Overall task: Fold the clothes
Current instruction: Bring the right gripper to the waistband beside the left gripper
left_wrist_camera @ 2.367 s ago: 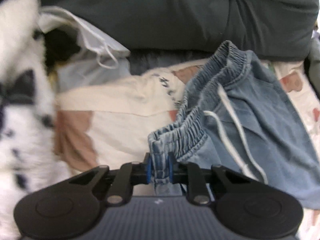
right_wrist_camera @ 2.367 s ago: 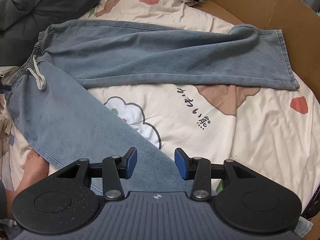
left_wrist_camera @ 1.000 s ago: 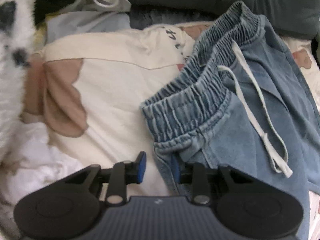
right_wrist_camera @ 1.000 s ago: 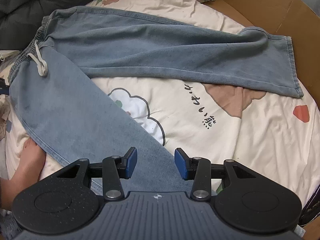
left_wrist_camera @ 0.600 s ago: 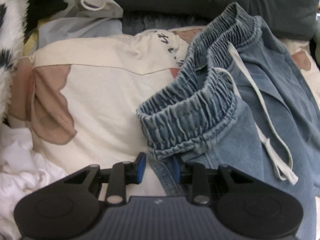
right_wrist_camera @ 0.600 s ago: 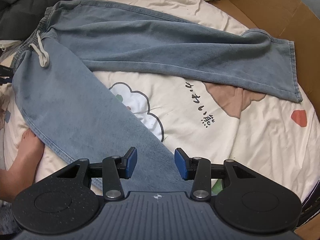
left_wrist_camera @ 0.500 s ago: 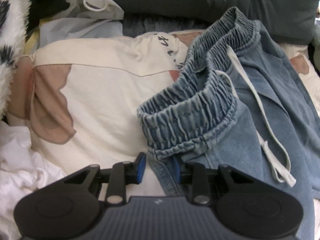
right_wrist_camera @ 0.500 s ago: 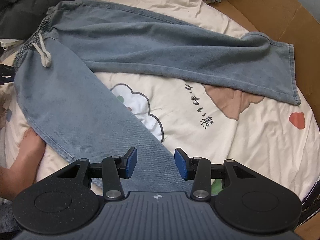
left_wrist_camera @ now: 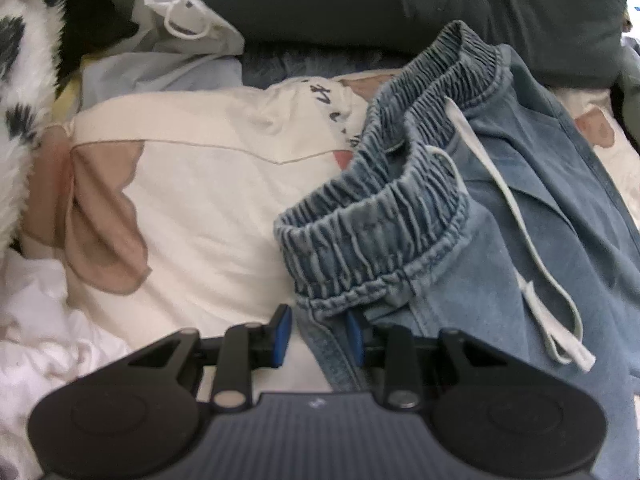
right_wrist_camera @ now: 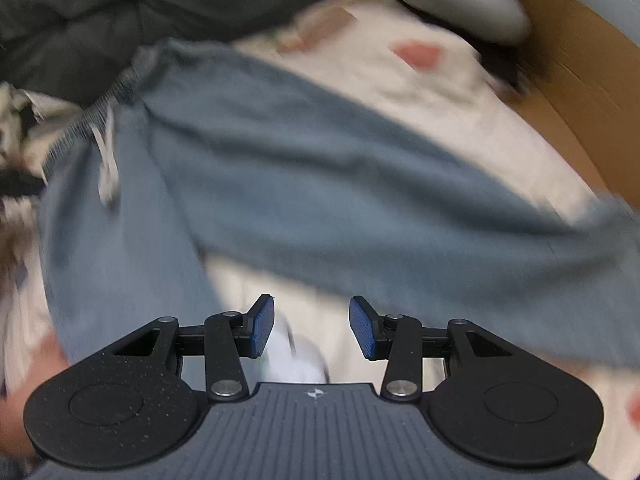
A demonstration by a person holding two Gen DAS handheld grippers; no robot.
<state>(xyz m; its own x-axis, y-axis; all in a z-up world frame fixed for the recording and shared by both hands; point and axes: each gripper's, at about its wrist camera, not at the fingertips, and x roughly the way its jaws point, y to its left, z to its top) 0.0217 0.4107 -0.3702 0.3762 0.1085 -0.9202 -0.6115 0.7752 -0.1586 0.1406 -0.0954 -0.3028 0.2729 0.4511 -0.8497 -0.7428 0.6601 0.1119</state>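
Note:
Light blue jeans (left_wrist_camera: 480, 300) lie on a cream printed sheet (left_wrist_camera: 208, 208), their elastic waistband (left_wrist_camera: 372, 220) bunched up and a white drawstring (left_wrist_camera: 516, 216) trailing over them. My left gripper (left_wrist_camera: 318, 338) points down at the waistband's near corner. Its jaws are opening, and the denim side edge lies loosely between the blue pads. In the blurred right wrist view the jeans (right_wrist_camera: 320, 184) spread their two legs apart. My right gripper (right_wrist_camera: 312, 328) stands open over the sheet between the legs, nothing in it.
A dark grey duvet (left_wrist_camera: 360, 0) borders the far side. A spotted white fleece (left_wrist_camera: 16, 80) and a plastic bag (left_wrist_camera: 180, 36) lie at the left. A cardboard wall (right_wrist_camera: 580, 80) rises at the right. Bare skin of a person (right_wrist_camera: 24, 380) shows at the lower left.
My left gripper let go of the waistband and its jaws have widened a little. My right gripper has swept fast across the jeans, rolling, and its view is now blurred.

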